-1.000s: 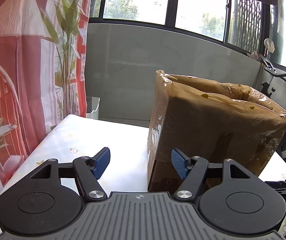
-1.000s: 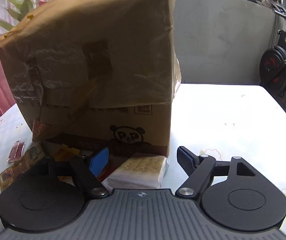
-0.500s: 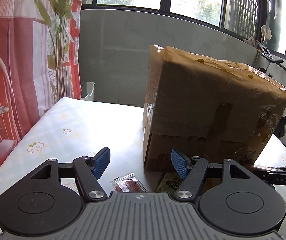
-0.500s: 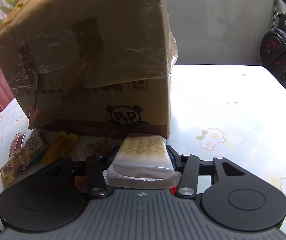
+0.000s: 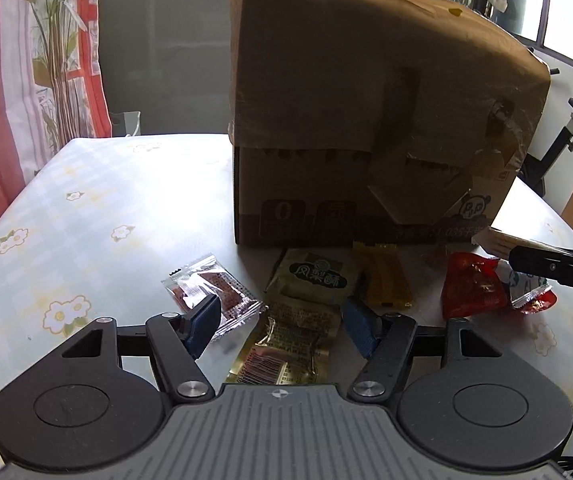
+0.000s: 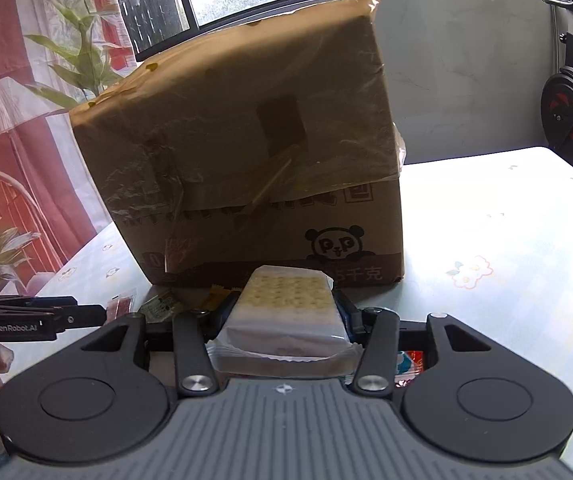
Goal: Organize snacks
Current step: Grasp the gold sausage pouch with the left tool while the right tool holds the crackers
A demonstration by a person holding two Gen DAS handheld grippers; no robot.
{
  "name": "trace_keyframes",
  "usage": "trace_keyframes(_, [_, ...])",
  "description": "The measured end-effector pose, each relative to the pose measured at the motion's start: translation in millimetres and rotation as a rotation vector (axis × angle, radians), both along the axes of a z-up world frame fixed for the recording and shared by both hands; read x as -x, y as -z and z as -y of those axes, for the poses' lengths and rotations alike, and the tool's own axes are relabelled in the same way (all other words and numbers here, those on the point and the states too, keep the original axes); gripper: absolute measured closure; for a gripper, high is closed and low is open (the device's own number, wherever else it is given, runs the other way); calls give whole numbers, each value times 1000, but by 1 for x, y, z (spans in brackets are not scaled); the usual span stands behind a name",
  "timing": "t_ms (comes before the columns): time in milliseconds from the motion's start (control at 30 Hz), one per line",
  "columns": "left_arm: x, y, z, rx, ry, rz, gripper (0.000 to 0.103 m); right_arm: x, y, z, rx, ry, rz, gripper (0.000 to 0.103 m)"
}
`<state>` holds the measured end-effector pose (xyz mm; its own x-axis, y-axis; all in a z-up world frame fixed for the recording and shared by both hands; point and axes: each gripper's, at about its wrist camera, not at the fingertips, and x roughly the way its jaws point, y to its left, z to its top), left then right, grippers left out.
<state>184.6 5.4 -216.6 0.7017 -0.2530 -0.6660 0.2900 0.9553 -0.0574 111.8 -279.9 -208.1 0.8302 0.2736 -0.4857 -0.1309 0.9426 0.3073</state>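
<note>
Right tool (image 6: 286, 312) pinches the cracker pack (image 6: 286, 308), lifted just in front of the cardboard box (image 6: 246, 152). Left tool (image 5: 282, 320) hangs spread over loose snack packets (image 5: 310, 280) on the table (image 5: 106, 200). Step in hand: carrying crackers; next likely calls for raising them over the box's rim.

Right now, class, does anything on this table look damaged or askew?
Yes. The cardboard box looks battered: it leans, is wrapped in wrinkled tape, and has a patched hole in its side. Snack packets lie scattered at its base rather than sorted.
</note>
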Motion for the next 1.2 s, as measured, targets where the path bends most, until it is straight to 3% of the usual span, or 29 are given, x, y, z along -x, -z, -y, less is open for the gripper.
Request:
trace_keyframes(233, [3,22,8,-32,52,-31,42,5,9,-6,11,-39,11,54])
trace_keyframes(1033, [-6,33,12,-89,17,-16,38,5,12,-6,-21,-41,9,54])
trace_keyframes(1200, [-3,34,12,-84,3,-8,42,5,12,-7,-23,-41,8,54])
